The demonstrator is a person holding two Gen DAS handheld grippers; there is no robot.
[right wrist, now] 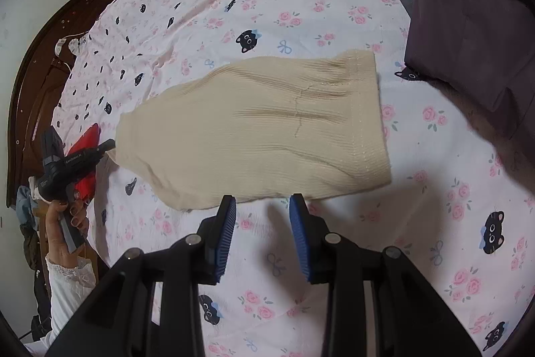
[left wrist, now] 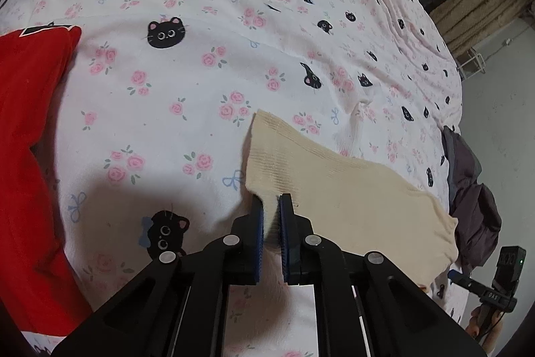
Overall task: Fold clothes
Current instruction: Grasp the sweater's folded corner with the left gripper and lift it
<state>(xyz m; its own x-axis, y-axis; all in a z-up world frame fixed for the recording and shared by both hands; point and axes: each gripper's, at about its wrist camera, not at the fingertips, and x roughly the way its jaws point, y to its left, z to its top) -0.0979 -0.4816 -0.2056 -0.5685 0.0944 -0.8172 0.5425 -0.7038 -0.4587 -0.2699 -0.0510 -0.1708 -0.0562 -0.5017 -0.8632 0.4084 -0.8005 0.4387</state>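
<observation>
Your left gripper [left wrist: 270, 201] pinches the cream garment's [right wrist: 260, 126] corner; right gripper [right wrist: 262, 206] hovers half-open, empty (no fold made yet, everything remains).

Two downward wrist views, shared bedspread [left wrist: 200, 72]

The bedsheet [left wrist: 207, 82] is pale pink-white, printed with black cat faces, pink roses and small blue bows. At the centre of the right wrist view lies a plain cream ribbed garment [right wrist: 260, 129], with a dark purple-grey cloth [right wrist: 468, 22] at upper right. A bright red garment [left wrist: 30, 156] fills the left edge of the left wrist view, and both grippers are black with blue pads [right wrist: 229, 230].
</observation>
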